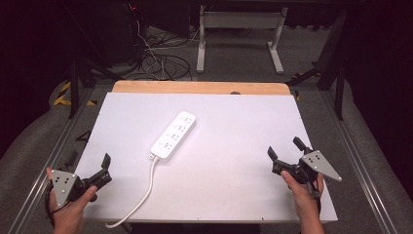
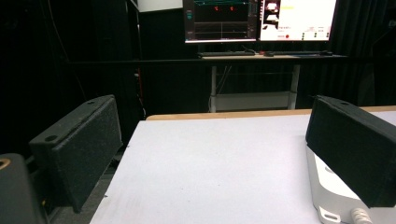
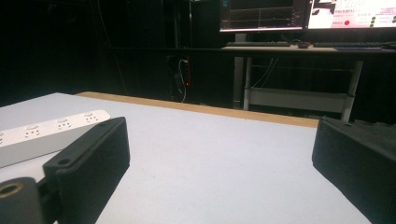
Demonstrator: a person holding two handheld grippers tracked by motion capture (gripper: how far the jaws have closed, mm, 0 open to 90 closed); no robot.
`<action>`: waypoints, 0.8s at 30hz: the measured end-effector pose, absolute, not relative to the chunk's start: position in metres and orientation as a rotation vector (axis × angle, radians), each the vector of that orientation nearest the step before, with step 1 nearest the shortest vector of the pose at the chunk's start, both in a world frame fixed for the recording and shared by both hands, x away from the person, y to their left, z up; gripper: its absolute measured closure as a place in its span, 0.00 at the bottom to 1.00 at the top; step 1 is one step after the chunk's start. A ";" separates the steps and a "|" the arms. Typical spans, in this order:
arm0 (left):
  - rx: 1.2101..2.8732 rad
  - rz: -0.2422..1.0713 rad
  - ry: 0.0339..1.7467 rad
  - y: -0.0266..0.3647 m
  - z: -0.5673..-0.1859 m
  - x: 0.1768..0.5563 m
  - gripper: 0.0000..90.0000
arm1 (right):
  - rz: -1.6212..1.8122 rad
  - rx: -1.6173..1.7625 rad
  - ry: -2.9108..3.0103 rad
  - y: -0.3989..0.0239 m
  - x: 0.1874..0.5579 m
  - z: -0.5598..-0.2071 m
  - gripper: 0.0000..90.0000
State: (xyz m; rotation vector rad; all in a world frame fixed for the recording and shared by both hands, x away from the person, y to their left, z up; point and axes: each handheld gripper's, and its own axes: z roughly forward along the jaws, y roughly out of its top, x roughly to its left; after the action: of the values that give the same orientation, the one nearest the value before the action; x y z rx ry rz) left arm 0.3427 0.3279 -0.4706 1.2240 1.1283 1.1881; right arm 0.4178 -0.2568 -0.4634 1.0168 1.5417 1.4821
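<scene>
A white power strip (image 1: 173, 136) lies at an angle near the middle of the white table (image 1: 234, 161). Its white cable (image 1: 146, 190) runs toward the front edge. My left gripper (image 1: 89, 161) is at the front left corner, open, with nothing between its jaws. In the left gripper view, the left gripper (image 2: 215, 154) has the strip's cable end (image 2: 331, 191) partly hidden behind one jaw. My right gripper (image 1: 285, 148) is at the front right, open and empty. In the right gripper view, the right gripper (image 3: 219, 158) has the power strip (image 3: 46, 133) off to its left.
A wooden strip (image 1: 199, 87) borders the table's far edge. Beyond it stand a white desk frame (image 1: 241, 34) and a tangle of floor cables (image 1: 160, 61). Lit monitors (image 2: 261, 18) sit on a desk in the dark background. Metal rails run along both table sides.
</scene>
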 end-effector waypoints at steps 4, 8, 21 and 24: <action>1.222 1.187 1.125 0.327 -0.470 0.344 0.05 | 1.481 1.016 1.540 -0.258 0.416 -0.463 0.05; 1.223 1.181 1.120 0.325 -0.469 0.348 0.05 | 1.473 1.018 1.542 -0.260 0.414 -0.464 0.05; 1.213 1.173 1.095 0.320 -0.468 0.354 0.06 | 1.457 1.027 1.534 -0.266 0.408 -0.464 0.05; 1.212 1.182 1.089 0.321 -0.467 0.353 0.06 | 1.457 1.023 1.533 -0.267 0.409 -0.464 0.05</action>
State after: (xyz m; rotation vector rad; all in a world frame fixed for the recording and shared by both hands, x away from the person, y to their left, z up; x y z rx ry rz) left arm 0.3531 0.3213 -0.4674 1.2120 1.0886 1.1820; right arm 0.4092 -0.2666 -0.4637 1.0232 1.5330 1.4569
